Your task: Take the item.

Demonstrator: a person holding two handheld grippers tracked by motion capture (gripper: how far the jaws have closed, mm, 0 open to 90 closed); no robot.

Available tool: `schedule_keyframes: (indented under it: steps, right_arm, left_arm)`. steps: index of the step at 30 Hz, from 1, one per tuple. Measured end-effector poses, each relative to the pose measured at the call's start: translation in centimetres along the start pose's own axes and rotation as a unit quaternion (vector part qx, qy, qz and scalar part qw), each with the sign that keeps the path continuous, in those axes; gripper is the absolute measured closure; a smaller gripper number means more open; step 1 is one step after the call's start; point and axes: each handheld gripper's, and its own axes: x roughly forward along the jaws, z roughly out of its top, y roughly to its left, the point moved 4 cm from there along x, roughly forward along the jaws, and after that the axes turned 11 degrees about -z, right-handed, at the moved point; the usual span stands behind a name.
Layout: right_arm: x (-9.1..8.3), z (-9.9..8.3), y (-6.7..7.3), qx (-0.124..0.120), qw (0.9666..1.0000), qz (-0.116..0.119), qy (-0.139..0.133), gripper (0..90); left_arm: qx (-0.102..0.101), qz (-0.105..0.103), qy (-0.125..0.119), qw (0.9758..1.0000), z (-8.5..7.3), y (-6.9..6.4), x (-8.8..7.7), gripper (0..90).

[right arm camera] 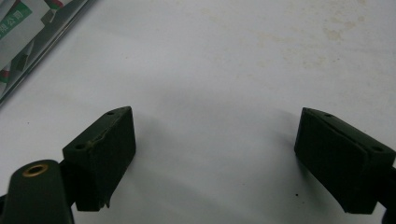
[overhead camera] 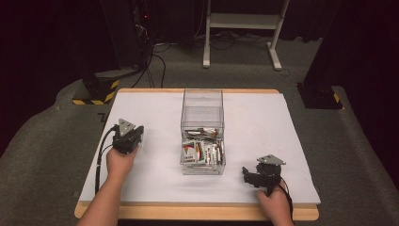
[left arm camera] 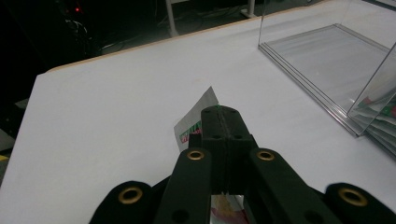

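A clear plastic box (overhead camera: 187, 109) stands mid-table, and its near part holds several white packets (overhead camera: 202, 151) with red and green print. My left gripper (overhead camera: 133, 134), held in a hand left of the box, is shut on one such packet (left arm camera: 196, 120). The packet's corner sticks out past the closed jaws (left arm camera: 219, 112), above the white surface. The box's see-through wall (left arm camera: 322, 56) lies to the right, with packets (left arm camera: 380, 112) behind it. My right gripper (overhead camera: 260, 175) sits near the front right, open, its jaws wide apart over bare table (right arm camera: 217, 126). The box's corner (right arm camera: 44, 35) is at upper left.
A white mat (overhead camera: 155, 183) covers the wooden table (overhead camera: 197, 213). Beyond the far edge are grey carpet, a white frame's legs (overhead camera: 207, 56), cables and a dark stand with yellow-black tape (overhead camera: 99, 89). Open mat lies either side of the box.
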Motion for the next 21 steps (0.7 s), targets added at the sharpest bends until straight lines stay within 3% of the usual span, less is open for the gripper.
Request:
schedule_keyframes:
  steps: [5,13,21]
  right_arm:
    - [0.0,0.0,0.0,0.0,1.0,0.0,0.0,12.5]
    - [0.0,0.0,0.0,-0.001,1.0,0.0,0.0,12.5]
    - [0.0,0.0,0.0,-0.001,1.0,0.0,0.0,12.5]
  left_arm:
    - [0.0,-0.001,0.001,1.0,-0.2,-0.2,0.5,89.6]
    - [-0.021,-0.009,-0.009,0.9997,-0.3,-0.4,1.2,89.5]
    - [-0.029,-0.02,-0.01,0.9993,-0.5,-1.1,1.9,88.6]
